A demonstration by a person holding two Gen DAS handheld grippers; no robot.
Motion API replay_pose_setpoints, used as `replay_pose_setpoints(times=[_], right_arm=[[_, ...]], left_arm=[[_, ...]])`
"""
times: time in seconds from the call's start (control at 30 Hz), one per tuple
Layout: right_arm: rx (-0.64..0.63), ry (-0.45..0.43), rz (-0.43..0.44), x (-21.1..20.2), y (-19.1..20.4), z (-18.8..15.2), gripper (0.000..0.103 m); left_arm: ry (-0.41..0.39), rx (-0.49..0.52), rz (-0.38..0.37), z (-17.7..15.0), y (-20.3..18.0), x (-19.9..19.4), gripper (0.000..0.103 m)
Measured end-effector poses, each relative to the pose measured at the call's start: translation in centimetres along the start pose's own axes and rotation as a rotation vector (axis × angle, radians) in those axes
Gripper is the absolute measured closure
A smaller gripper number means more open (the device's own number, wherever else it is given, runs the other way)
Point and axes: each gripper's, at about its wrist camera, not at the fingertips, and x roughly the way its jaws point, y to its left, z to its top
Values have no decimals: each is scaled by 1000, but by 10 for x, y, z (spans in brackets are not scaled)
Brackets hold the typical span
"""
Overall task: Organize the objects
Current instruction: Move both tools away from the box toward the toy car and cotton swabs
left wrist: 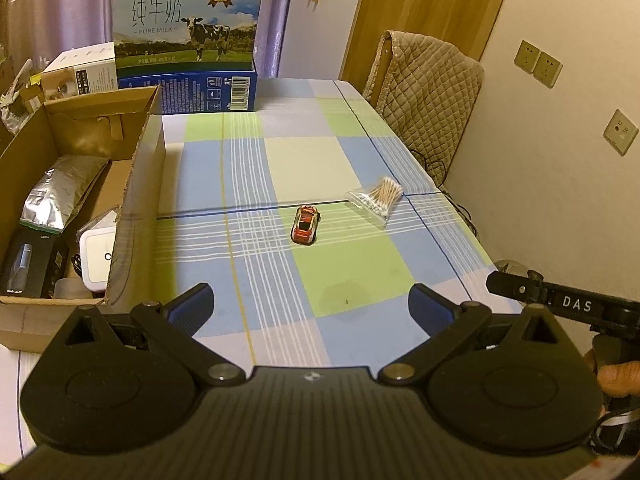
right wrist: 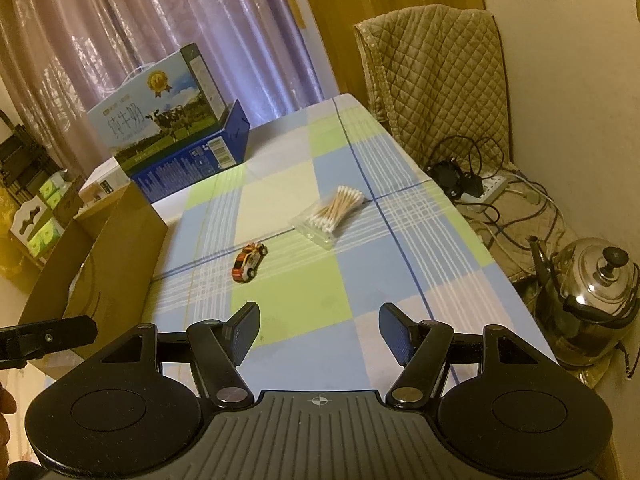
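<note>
A small red and white toy car (left wrist: 305,225) (right wrist: 249,262) sits mid-table on the checked cloth. A clear bag of cotton swabs (left wrist: 377,200) (right wrist: 330,214) lies a little beyond it to the right. An open cardboard box (left wrist: 132,184) (right wrist: 100,248) stands at the left and holds a silver pouch (left wrist: 60,192), a white device (left wrist: 96,258) and a black box (left wrist: 30,266). My left gripper (left wrist: 310,306) hangs open above the near table, short of the car. My right gripper (right wrist: 318,330) is open too, with nothing between its fingers.
A blue milk carton case (left wrist: 188,40) (right wrist: 176,136) stands at the table's far end beside a small white box (left wrist: 86,68). A quilt-covered chair (left wrist: 428,92) (right wrist: 436,72) sits along the right edge. On the floor at right are a steel kettle (right wrist: 592,292) and a power strip (right wrist: 488,188) with cables.
</note>
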Motion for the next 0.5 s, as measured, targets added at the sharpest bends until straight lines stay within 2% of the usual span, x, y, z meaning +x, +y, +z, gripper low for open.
replay_pose_setpoints(times=[0.5], right_arm=[[24, 24, 6, 4, -4, 2, 40]], left_arm=[[17, 6, -1, 2, -3, 18, 1]])
